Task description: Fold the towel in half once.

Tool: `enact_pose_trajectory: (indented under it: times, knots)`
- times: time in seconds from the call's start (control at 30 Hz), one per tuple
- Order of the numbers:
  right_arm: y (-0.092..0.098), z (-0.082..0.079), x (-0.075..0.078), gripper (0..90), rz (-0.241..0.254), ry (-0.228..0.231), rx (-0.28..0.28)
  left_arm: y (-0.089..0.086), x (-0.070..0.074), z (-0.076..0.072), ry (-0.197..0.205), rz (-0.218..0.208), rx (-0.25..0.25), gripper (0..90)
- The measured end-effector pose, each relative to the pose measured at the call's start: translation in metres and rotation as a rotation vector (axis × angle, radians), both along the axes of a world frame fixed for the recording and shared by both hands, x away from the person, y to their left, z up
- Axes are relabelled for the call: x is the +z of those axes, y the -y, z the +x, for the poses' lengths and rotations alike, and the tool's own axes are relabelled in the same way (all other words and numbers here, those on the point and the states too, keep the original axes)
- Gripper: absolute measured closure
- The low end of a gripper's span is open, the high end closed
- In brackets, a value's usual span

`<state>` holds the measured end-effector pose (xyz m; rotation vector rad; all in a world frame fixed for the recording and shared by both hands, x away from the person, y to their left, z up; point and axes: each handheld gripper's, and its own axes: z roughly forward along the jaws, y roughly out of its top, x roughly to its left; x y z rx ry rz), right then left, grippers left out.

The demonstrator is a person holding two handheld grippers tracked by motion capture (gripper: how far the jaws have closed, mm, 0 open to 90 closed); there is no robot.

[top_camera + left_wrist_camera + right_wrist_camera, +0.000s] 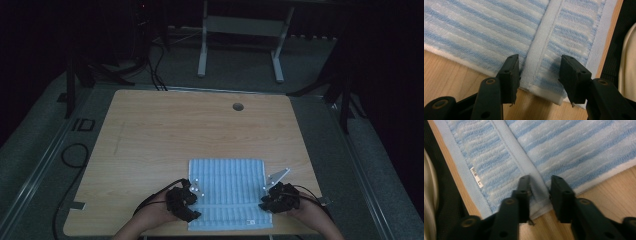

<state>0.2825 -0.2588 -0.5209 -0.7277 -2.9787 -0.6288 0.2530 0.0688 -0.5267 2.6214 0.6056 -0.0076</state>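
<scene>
- Striped towel flat at the table's near edge, unfolded.
- Left gripper jaws apart, straddling the towel's side hem, not yet pinching.
- Right gripper narrowly apart over the opposite hem.
- Grasping and folding left.

One towel is counted on one bench. Two tools are counted: left tool, right tool. Two jaws are seen on each tool. One label is noted on the towel. One hole is noted in the bench. Two hands are counted.
</scene>
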Motion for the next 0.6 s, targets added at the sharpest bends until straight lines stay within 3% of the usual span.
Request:
enact_pose_trajectory:
  times: [0.03, 0.07, 0.1, 0.17, 0.23, 0.3, 0.33, 0.37, 0.43, 0.53, 0.57, 0.6]
  knots:
    - [-0.001, -0.001, 0.001, 78.6, -0.003, 0.003, 0.011, 0.000, 0.000, 0.000, 0.015, 0.006, -0.001, 53.8]
    - [-0.003, -0.004, 0.004, 81.2, -0.014, 0.036, 0.038, 0.000, 0.001, -0.001, 0.026, 0.008, 0.002, 62.5]
    - [-0.003, -0.004, 0.004, 81.2, -0.014, 0.036, 0.038, 0.000, 0.002, -0.001, 0.034, 0.000, 0.007, 62.5]
    - [-0.003, -0.004, 0.012, 82.6, 0.008, 0.066, 0.034, -0.001, 0.005, 0.000, 0.034, -0.026, 0.014, 75.8]
    - [-0.002, -0.004, 0.015, 82.6, 0.017, 0.067, 0.028, -0.002, 0.010, 0.001, 0.057, -0.040, 0.023, 76.5]
    - [0.002, 0.000, 0.031, 82.7, 0.058, 0.116, 0.005, -0.003, 0.015, 0.003, 0.076, -0.058, 0.038, 81.5]
    - [0.002, 0.000, 0.031, 82.7, 0.058, 0.116, 0.005, -0.004, 0.017, 0.004, 0.085, -0.065, 0.049, 81.5]
    - [0.004, 0.000, 0.040, 82.7, 0.078, 0.149, -0.007, -0.008, 0.027, 0.004, 0.122, -0.091, 0.055, 82.0]
    - [0.005, -0.001, 0.045, 82.7, 0.091, 0.161, -0.006, -0.010, 0.033, 0.003, 0.132, -0.105, 0.060, 82.0]
    - [0.010, -0.013, 0.061, 82.6, 0.116, 0.189, 0.005, -0.016, 0.052, -0.009, 0.119, -0.143, 0.004, 81.1]
    - [0.012, -0.026, 0.066, 81.4, 0.119, 0.164, 0.052, -0.018, 0.056, -0.013, 0.073, -0.170, -0.041, 75.7]
    - [0.012, -0.026, 0.066, 81.4, 0.119, 0.164, 0.052, -0.019, 0.059, -0.017, 0.036, -0.190, -0.073, 75.7]
